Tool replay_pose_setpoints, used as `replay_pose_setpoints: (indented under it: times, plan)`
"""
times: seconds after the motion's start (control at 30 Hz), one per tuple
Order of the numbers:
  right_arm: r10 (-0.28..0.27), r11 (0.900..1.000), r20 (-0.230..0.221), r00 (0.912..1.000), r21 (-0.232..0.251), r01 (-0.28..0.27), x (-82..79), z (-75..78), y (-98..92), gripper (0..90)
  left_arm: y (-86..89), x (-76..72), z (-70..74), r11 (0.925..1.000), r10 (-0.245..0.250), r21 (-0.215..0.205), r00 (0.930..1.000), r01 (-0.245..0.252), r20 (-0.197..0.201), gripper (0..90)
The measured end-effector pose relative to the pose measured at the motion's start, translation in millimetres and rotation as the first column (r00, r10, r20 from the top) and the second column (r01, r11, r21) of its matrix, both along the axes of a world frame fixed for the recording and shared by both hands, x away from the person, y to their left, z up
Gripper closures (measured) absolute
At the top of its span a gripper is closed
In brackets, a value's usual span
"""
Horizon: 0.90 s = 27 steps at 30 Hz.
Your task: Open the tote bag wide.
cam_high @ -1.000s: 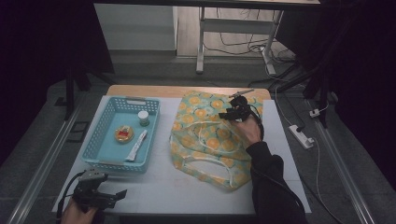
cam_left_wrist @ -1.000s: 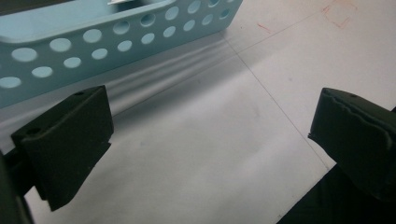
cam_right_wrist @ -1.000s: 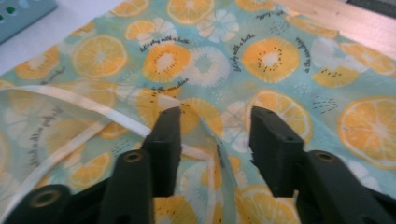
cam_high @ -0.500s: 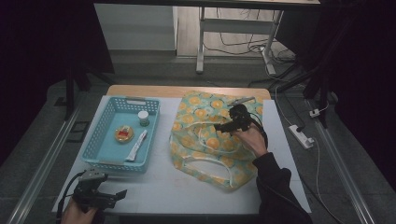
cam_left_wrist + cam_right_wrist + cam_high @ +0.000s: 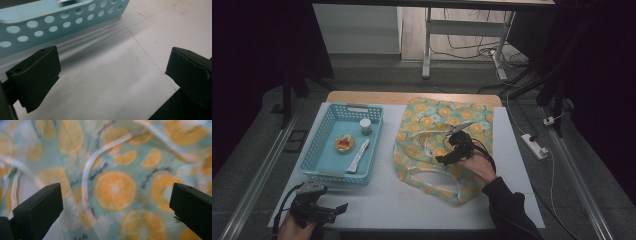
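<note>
Lying flat: tabletop [image 5: 422, 205], bare near front
Bag [image 5: 432, 120]: orange-print, spread beside basket [image 5: 324, 150], not yet filled
Right tongs [image 5: 451, 156]: just opened wide, nothing between, over bag
Left tongs [image 5: 334, 212]: apart, resting by basket
Left: jar [image 5: 365, 126], tube [image 5: 358, 157] waiting in basket

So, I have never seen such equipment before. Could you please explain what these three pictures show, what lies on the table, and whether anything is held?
A person sits at a white table and holds a hand tool with two black jaws in each hand; there is no robot arm. The high view comes from a fixed camera above the table. The other two views come from small cameras riding on the tools.

The left gripper rests near the table's front edge, open and empty, beside a blue basket. In the basket lie a small jar, a round tin and a white tube.

The right gripper hangs over an orange-patterned bag. Its jaws have just been opening, and nothing is between them.
</note>
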State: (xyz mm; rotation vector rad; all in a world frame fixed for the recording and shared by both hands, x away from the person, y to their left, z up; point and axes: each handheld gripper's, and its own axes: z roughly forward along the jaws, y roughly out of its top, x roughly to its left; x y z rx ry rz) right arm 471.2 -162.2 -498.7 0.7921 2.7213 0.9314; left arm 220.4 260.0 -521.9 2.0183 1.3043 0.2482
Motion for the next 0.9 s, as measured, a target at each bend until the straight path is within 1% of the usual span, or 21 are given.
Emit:
replay_pose_setpoints:
  times: [0.07, 0.13, 0.2, 0.27, 0.33, 0.37, 0.4, 0.5, 0.53, 0.57, 0.6, 0.67, 0.7, 0.73, 0.77, 0.8, 0.9]
  plan:
    - [0.003, 1.000, -0.003, 1.0000, -0.014, -0.003, -2.2, -5.9, 0.9, 0.0, -0.1, 0.0, 0.0, 1.0000, 0.000, 0.001, 1.0000, 0.000, 0.000, 0.0]
    - [-0.003, 0.999, 0.009, 1.0000, -0.034, 0.003, -3.1, -11.2, 1.5, 0.0, 0.0, -0.2, 0.1, 1.0000, 0.000, 0.001, 1.0000, 0.000, 0.001, 0.0]
    - [0.005, 0.999, 0.001, 1.0000, -0.050, -0.005, -3.7, -16.4, 2.0, 0.0, 0.2, -0.2, 0.1, 1.0000, 0.001, -0.002, 1.0000, -0.001, 0.002, 0.0]
    - [0.009, 0.997, 0.008, 0.9999, -0.072, -0.008, -4.9, -21.2, 2.1, 0.0, 0.4, -0.3, 0.0, 1.0000, 0.002, -0.004, 1.0000, -0.002, 0.003, 0.0]
    - [0.017, 0.996, 0.003, 0.9999, -0.083, -0.016, -5.8, -25.0, 2.0, 0.0, 0.6, -0.4, 0.1, 1.0000, 0.002, -0.004, 1.0000, -0.002, 0.004, 0.0]
    - [0.019, 0.996, 0.013, 0.9997, -0.087, -0.018, -7.6, -27.1, 1.9, 0.0, 0.5, -0.4, 0.1, 1.0000, 0.002, -0.004, 1.0000, -0.002, 0.004, 0.0]
    - [0.025, 0.997, 0.020, 0.9995, -0.080, -0.023, -8.5, -27.4, 1.2, 0.7, 0.4, -0.4, 0.1, 1.0000, 0.002, -0.004, 1.0000, -0.002, 0.004, 0.0]
    - [0.031, 0.997, 0.022, 0.9993, -0.069, -0.029, -10.5, -25.9, -0.7, 8.4, 0.2, -0.3, 0.1, 1.0000, 0.001, -0.002, 1.0000, -0.001, 0.003, 0.0]
    - [0.032, 0.997, 0.030, 0.9991, -0.066, -0.030, -10.6, -25.4, -1.6, 12.6, 0.1, -0.4, 0.1, 1.0000, -0.001, 0.000, 1.0000, 0.001, 0.003, 0.0]
    - [0.048, 0.998, 0.036, 0.9982, -0.052, -0.046, -13.3, -22.5, -4.3, 28.1, 0.0, -0.4, 0.1, 1.0000, -0.001, 0.001, 1.0000, 0.001, 0.004, 0.0]
    - [0.048, 0.998, 0.036, 0.9982, -0.052, -0.046, -13.3, -22.5, -4.3, 28.1, 0.0, -0.4, 0.1, 1.0000, -0.001, 0.002, 1.0000, 0.001, 0.004, 0.0]
    - [0.076, 0.996, 0.045, 0.9961, -0.043, -0.074, -15.6, -20.6, -5.9, 43.3, -0.1, -0.5, 0.1, 1.0000, -0.001, 0.002, 1.0000, 0.001, 0.004, 0.0]
    - [0.091, 0.995, 0.042, 0.9950, -0.041, -0.089, -18.4, -19.3, -5.0, 55.8, 0.0, -0.5, 0.1, 1.0000, -0.001, 0.002, 1.0000, 0.001, 0.004, 0.0]
    - [0.091, 0.995, 0.042, 0.9950, -0.041, -0.089, -18.4, -19.3, -5.0, 55.8, 0.0, -0.5, 0.1, 1.0000, -0.001, 0.002, 1.0000, 0.001, 0.004, 0.0]
    - [0.124, 0.992, 0.038, 0.9915, -0.042, -0.123, -21.8, -18.2, -3.0, 67.7, 0.0, -0.4, 0.1, 1.0000, -0.001, 0.002, 1.0000, 0.001, 0.004, 0.0]
    - [0.124, 0.992, 0.038, 0.9915, -0.042, -0.123, -21.8, -18.2, -3.0, 67.7, 0.0, -0.4, 0.1, 1.0000, -0.001, 0.002, 1.0000, 0.001, 0.004, 0.0]
    - [0.138, 0.990, 0.032, 0.9900, -0.041, -0.136, -22.6, -17.5, -2.3, 84.3, -0.2, -0.4, 0.1, 1.0000, -0.001, 0.003, 1.0000, 0.001, 0.004, 0.0]
